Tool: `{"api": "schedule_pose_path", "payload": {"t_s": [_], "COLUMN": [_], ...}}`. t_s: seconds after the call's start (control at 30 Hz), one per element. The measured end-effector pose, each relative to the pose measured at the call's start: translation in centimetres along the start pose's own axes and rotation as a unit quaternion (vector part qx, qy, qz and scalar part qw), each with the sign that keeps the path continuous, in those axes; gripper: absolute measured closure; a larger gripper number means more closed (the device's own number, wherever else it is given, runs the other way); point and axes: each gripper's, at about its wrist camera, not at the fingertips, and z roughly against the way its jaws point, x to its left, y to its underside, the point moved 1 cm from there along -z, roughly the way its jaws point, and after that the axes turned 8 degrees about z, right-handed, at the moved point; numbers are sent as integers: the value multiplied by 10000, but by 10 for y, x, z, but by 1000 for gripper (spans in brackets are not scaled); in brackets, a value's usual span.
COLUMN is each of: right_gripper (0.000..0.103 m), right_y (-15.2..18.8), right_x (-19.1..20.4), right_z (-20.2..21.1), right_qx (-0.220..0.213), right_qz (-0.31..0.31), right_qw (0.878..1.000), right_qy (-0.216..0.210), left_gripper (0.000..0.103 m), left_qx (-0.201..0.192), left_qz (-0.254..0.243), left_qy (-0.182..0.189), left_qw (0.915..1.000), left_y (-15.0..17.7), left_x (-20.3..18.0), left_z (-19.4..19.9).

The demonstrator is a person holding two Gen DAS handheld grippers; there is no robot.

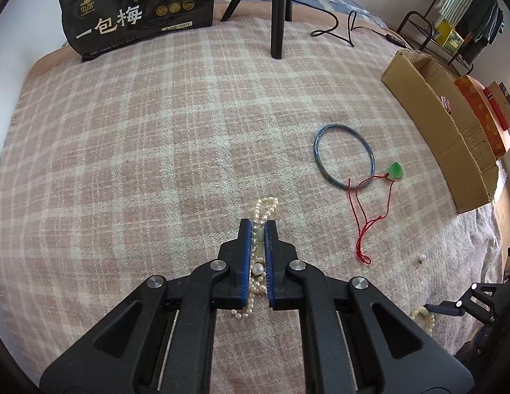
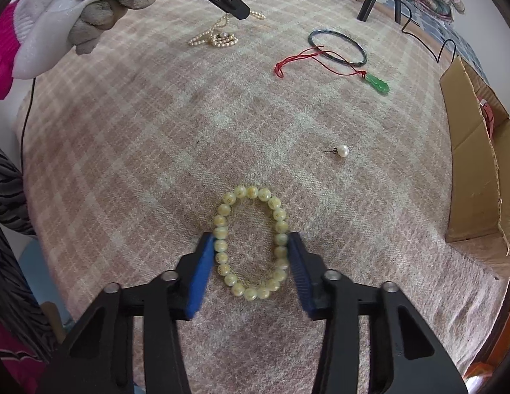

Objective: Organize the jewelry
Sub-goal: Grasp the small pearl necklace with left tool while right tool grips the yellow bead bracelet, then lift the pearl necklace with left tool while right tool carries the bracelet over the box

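Observation:
My left gripper is shut on a pearl necklace that lies on the plaid blanket; the right wrist view shows that gripper over the necklace at the far left. My right gripper is open, with its blue pads on either side of a cream bead bracelet lying flat. A blue bangle lies to the right, with a green pendant on a red cord across it. A single pearl earring lies beyond the bracelet.
An open cardboard box stands at the blanket's right edge and also shows in the right wrist view. A black snack bag, a tripod leg and a black cable are at the far side.

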Motion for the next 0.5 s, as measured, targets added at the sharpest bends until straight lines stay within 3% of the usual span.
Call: {"api": "schedule_pose_path", "payload": {"t_s": [0.13, 0.5], "right_gripper": [90, 90], "right_y": [1, -1], "right_x": [-3, 3], "right_z": [1, 12], "right_qx": [-24, -203], "right_qz": [-61, 20], "right_qw": [9999, 9997], "right_qy": [-81, 120], "left_gripper": [98, 98], "left_qx": [-122, -433], "left_qz": [47, 285], "left_qy": [32, 193], "left_qw": [9999, 9985], "left_y": [0, -4], "left_x": [2, 14], "left_z": [9, 37]}}
